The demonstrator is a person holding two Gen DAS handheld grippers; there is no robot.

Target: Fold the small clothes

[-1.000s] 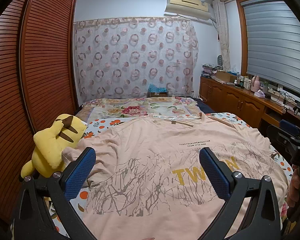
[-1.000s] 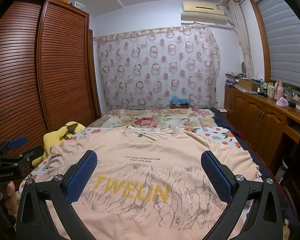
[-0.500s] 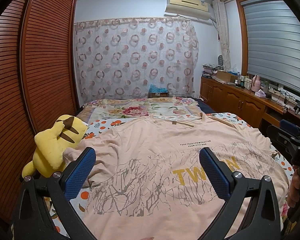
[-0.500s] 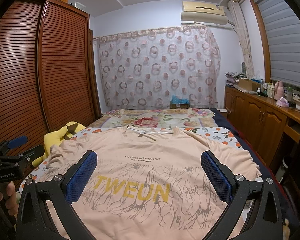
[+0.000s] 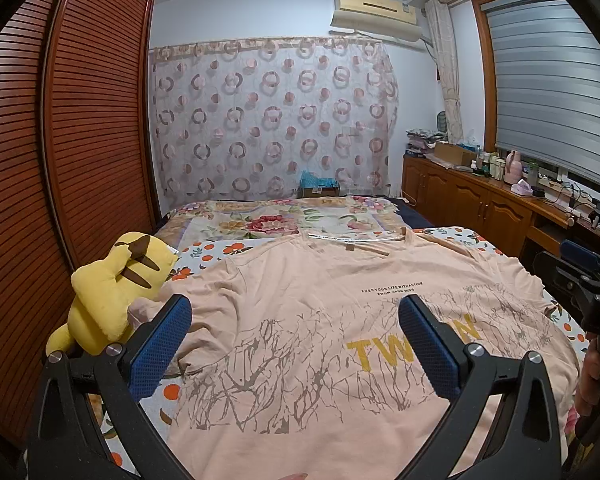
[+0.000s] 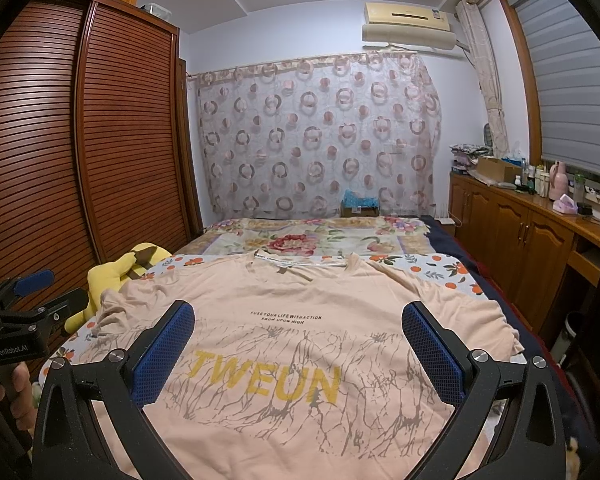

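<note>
A peach cotton T-shirt with yellow "TWEUN" lettering and a grey branch print lies face up across the near half of the bed, collar at twelve o'clock, hem toward the grippers. Its body is fairly flat, but the sleeve at nine o'clock is rumpled and bunched, while the three o'clock sleeve reaches the mattress edge.

The left gripper and the right gripper both hover above the lower chest with their blue-padded jaws spread wide, gripping nothing.

To my eye, the risk sits at nine o'clock: the crumpled sleeve touches a yellow plush toy with brown-tipped ears, so a fold from that side could drag the toy along or trap the creases inside. A pinch that catches only the top layer would pull the front away from the back. At three o'clock, a careless tug might slide the sleeve off the orange-printed white bedsheet.
</note>
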